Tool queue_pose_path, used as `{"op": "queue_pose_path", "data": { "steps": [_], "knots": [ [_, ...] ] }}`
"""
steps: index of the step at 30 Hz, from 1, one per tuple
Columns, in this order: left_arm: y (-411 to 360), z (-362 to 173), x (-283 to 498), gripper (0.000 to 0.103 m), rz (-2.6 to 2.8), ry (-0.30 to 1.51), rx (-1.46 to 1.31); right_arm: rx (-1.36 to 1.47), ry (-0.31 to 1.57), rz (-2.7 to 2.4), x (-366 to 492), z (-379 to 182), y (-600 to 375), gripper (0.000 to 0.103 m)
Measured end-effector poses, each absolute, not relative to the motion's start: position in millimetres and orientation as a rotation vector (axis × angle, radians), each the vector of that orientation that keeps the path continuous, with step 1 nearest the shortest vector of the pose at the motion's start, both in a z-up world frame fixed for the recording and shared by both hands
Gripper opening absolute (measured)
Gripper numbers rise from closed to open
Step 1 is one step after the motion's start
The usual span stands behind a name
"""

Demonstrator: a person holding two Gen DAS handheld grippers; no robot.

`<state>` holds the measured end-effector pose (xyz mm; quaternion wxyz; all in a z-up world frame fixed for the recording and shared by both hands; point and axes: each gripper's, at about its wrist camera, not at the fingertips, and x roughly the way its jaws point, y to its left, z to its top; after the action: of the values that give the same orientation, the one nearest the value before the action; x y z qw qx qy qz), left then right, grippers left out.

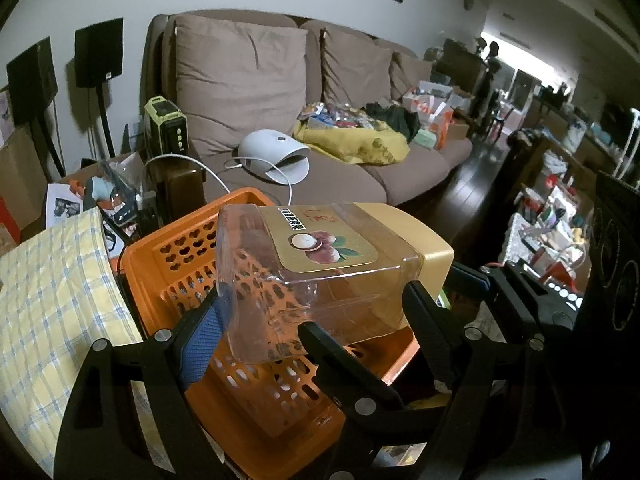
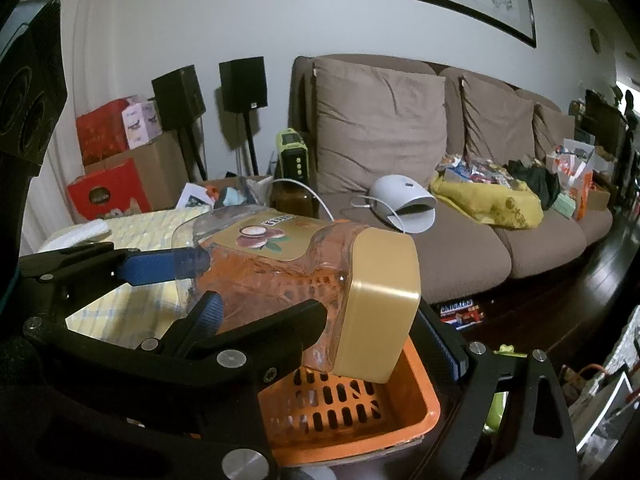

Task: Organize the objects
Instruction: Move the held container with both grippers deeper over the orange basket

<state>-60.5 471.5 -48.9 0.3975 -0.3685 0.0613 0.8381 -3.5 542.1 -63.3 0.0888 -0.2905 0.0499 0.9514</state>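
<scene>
1. Clear plastic jar [image 1: 320,276], tan lid [image 2: 376,304], lies sideways above orange basket [image 1: 256,408].
2. Left gripper [image 1: 316,312] clamped on jar's base end; right gripper [image 2: 316,312] clamped near lid.
3. Step: placing. Next: lower into basket, then release both.

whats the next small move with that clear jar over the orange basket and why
Probably lower the clear jar straight down into the orange basket. It lies on its side with its tan lid on, held between the left gripper and right gripper, directly above the basket's bare perforated floor.
</scene>
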Motion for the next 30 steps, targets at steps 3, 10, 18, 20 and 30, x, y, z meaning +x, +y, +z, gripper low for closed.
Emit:
{"op": "queue_pose_path", "data": {
  "steps": [3,10,18,20,30],
  "knots": [
    [471,-49,-61,0.084,2.121,0.155,-0.938,-0.878,0.145,2.829,-5,-65,542,0.093],
    [470,-50,-66,0.084,2.115,0.152,-0.954,-0.901,0.141,2.826,-7,-67,540,0.093],
    [471,-52,-72,0.084,2.107,0.144,-0.974,-0.927,0.138,2.819,-9,-70,540,0.093],
    [471,-53,-72,0.084,2.106,0.145,-0.977,-0.934,0.138,2.817,-9,-70,540,0.093],
    [472,-57,-72,0.084,2.102,0.145,-0.997,-0.971,0.148,2.809,-12,-75,539,0.093]
  ]
}}
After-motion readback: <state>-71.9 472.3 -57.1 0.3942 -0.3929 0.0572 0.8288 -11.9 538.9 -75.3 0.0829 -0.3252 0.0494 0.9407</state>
